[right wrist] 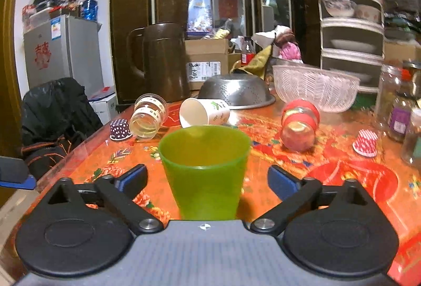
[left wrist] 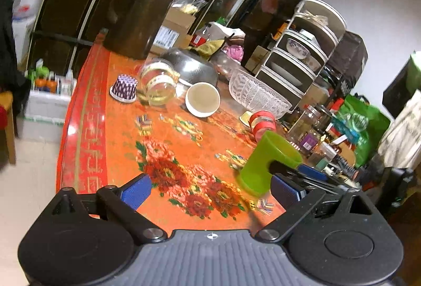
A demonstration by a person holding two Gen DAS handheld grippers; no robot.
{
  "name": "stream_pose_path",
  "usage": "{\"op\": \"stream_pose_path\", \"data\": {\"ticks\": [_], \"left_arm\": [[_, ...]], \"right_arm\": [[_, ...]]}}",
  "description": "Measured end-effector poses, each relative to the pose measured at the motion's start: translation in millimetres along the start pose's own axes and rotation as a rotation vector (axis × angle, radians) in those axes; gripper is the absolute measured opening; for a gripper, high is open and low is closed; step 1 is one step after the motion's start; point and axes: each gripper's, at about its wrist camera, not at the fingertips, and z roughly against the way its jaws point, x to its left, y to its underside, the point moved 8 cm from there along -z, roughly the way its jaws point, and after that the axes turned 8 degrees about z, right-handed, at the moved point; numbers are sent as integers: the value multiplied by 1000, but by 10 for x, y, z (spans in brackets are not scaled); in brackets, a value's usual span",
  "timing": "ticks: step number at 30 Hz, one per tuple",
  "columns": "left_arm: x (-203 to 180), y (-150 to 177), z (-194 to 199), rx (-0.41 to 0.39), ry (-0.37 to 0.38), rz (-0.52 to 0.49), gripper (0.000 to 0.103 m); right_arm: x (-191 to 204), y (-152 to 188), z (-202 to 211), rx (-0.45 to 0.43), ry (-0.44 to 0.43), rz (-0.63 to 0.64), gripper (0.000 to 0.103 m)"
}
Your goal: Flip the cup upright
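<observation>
A green plastic cup (right wrist: 205, 170) stands upright, mouth up, on the orange flowered tablecloth, between the open fingers of my right gripper (right wrist: 208, 178); the blue pads do not touch it. It also shows in the left wrist view (left wrist: 263, 162), where the right gripper's fingers (left wrist: 313, 173) reach around it. My left gripper (left wrist: 210, 190) is open and empty, to the left of the cup, above the cloth.
A white paper cup (right wrist: 204, 112), a clear glass jar (right wrist: 148, 120) and a red-banded jar (right wrist: 300, 128) lie on their sides. Also here are a purple dotted cupcake liner (right wrist: 119, 129), a red one (right wrist: 365, 142), a steel colander (right wrist: 236, 94), a clear bowl (right wrist: 315, 88) and a brown pitcher (right wrist: 163, 62).
</observation>
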Motion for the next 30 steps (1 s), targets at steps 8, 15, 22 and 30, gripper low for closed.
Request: {"op": "stream_pose_path", "data": {"ticks": [8,15,22,30], "left_arm": [[-375,-87,-120,42,-35,-254,101],[-735,-157,-23,42,-6,-298,101],[-970,-196,185,19,-10,-312,101],[-1099,-43,265,28,-67,-357,101]], "right_arm": [[-272,17,354,89,-7,-89,102],[-426,-69,767,125,73,-66,102],[-418,-221,1109,90,73,-38,102],[-372,-187,1271,79,85,-68,102]]}}
